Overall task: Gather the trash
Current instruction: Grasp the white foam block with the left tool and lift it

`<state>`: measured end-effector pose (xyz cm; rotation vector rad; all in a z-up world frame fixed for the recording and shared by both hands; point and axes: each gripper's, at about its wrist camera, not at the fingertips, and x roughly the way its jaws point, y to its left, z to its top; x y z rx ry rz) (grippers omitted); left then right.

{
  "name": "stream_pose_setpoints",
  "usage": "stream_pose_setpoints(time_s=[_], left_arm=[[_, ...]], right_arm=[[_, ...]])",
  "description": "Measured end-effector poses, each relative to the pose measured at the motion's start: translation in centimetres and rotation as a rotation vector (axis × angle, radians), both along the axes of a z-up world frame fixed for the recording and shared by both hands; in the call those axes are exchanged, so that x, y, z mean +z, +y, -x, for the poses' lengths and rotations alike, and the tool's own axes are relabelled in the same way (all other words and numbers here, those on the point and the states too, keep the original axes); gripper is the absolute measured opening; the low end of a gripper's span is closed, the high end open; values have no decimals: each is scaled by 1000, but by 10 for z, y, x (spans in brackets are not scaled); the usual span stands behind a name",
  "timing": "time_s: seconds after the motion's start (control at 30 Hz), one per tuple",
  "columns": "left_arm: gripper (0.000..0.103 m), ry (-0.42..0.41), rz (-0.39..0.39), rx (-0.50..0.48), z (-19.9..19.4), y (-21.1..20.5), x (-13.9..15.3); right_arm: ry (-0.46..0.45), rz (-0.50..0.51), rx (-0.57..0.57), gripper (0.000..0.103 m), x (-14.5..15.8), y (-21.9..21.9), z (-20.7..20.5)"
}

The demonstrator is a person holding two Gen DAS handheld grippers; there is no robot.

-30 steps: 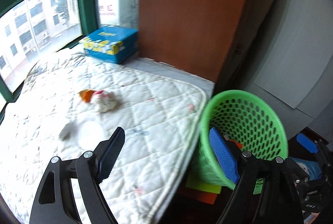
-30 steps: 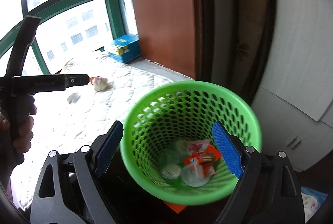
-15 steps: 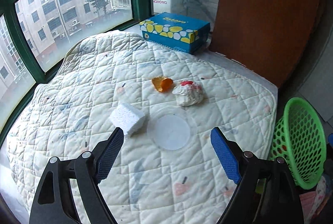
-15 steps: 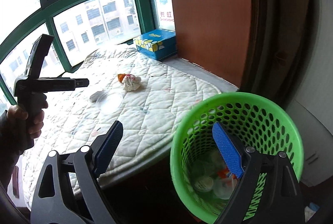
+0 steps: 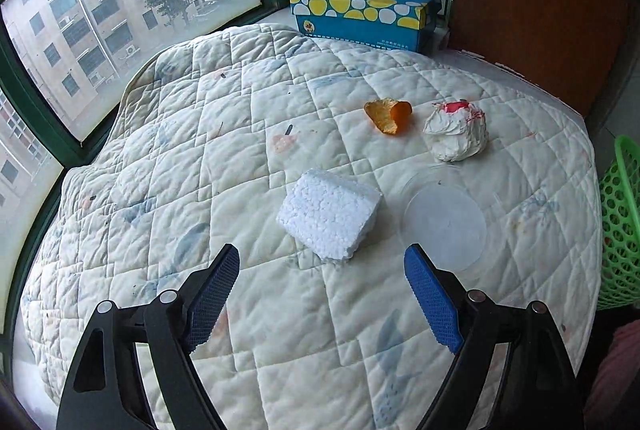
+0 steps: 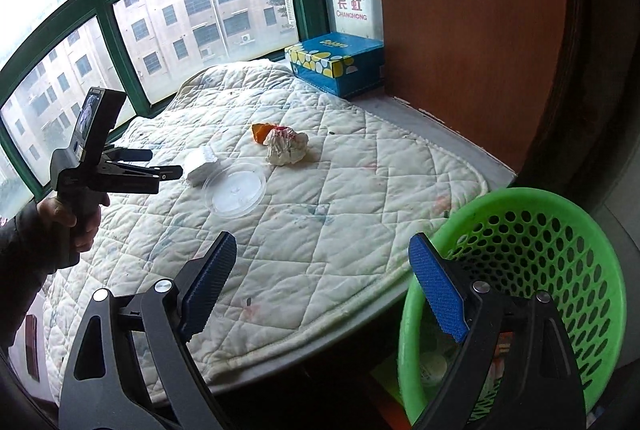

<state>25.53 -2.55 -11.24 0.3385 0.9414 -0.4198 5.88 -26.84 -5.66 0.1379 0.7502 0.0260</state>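
On the quilted pad (image 5: 200,150) lie a white foam block (image 5: 330,214), a clear plastic lid (image 5: 444,220), a crumpled white paper ball with red marks (image 5: 456,130) and an orange peel scrap (image 5: 388,115). My left gripper (image 5: 322,294) is open and empty, just short of the foam block; it shows in the right wrist view (image 6: 160,166) beside the foam block (image 6: 200,164). My right gripper (image 6: 322,286) is open and empty, over the pad's near edge beside the green perforated basket (image 6: 560,230), which holds some trash.
A blue tissue box (image 5: 364,14) stands at the back by the window (image 5: 120,10). A brown wooden panel (image 6: 460,30) rises at the right. The basket edge (image 5: 622,222) shows right of the pad. The pad (image 6: 320,210) ends at a ledge edge.
My left gripper swung away from the basket, over the pad and closer to the foam block. My right gripper lifted away from the basket's mouth toward the pad.
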Motion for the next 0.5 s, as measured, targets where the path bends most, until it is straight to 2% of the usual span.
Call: stream_pose_setpoints(time_s=[0.5], left_arm=[[82, 44, -18, -122, -37, -8, -39]], right_arm=[[70, -5, 36, 87, -22, 23, -42]])
